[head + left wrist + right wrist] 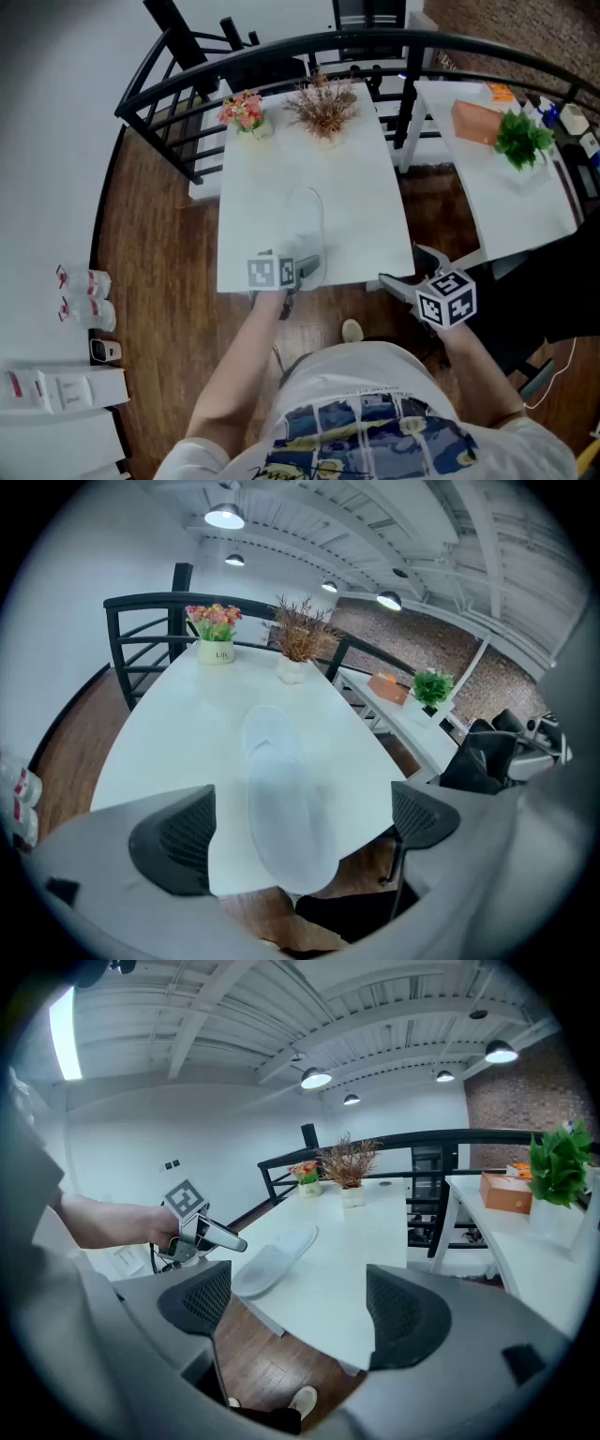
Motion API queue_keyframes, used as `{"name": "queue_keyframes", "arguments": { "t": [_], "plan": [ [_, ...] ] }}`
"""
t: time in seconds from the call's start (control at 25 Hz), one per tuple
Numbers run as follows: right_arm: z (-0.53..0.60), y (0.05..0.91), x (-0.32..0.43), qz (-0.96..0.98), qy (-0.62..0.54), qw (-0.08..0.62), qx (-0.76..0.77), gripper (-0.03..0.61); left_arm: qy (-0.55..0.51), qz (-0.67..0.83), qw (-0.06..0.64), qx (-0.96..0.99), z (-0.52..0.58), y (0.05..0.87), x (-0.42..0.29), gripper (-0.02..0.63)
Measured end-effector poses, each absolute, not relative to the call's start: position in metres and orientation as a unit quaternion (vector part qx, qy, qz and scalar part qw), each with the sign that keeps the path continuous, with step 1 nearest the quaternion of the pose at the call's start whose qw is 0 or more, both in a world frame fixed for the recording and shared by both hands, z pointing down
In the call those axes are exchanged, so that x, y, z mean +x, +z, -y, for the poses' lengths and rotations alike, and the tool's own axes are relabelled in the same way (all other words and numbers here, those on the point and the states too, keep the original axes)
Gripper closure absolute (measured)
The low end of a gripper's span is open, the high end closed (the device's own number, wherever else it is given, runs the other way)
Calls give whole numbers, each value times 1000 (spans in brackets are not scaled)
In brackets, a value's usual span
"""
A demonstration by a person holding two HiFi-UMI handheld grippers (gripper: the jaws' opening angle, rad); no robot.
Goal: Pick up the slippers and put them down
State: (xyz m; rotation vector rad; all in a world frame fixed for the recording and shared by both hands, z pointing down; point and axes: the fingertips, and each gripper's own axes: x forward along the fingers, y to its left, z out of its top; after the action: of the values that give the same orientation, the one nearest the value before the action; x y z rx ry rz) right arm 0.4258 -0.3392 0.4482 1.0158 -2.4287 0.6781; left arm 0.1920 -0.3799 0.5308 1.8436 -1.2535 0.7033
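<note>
Reaching fwd, left gripper [305,266] angled down, jaws wide astride slipper [303,216], right gripper [403,266] open by table [309,159]

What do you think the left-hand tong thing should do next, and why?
Probably close the left gripper on the heel end of the white slipper. Its jaws stand wide apart with the slipper lying between them, apparently untouched, and the heel juts over the near edge of the table, which leaves room for a jaw on either side.
</note>
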Motion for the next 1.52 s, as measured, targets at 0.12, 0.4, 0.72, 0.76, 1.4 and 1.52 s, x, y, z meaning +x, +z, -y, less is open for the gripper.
{"name": "queue_keyframes", "arguments": {
  "t": [0.12, 0.4, 0.72, 0.76, 1.4, 1.52],
  "plan": [
    [352, 452, 440, 871, 244, 217, 366, 130, 300, 497, 398, 710, 408, 552, 202, 21],
    [366, 458, 475, 868, 259, 220, 363, 130, 373, 521, 405, 652, 456, 609, 205, 14],
    [366, 467, 517, 856, 274, 212, 384, 141, 445, 517, 421, 598, 465, 662, 203, 14],
    [365, 469, 521, 854, 275, 212, 387, 141, 447, 514, 424, 597, 465, 663, 204, 14],
    [359, 461, 495, 877, 269, 197, 346, 149, 396, 504, 421, 642, 438, 605, 203, 161],
    [355, 457, 474, 886, 265, 199, 325, 149, 369, 516, 425, 645, 418, 585, 182, 186]
  ]
}}
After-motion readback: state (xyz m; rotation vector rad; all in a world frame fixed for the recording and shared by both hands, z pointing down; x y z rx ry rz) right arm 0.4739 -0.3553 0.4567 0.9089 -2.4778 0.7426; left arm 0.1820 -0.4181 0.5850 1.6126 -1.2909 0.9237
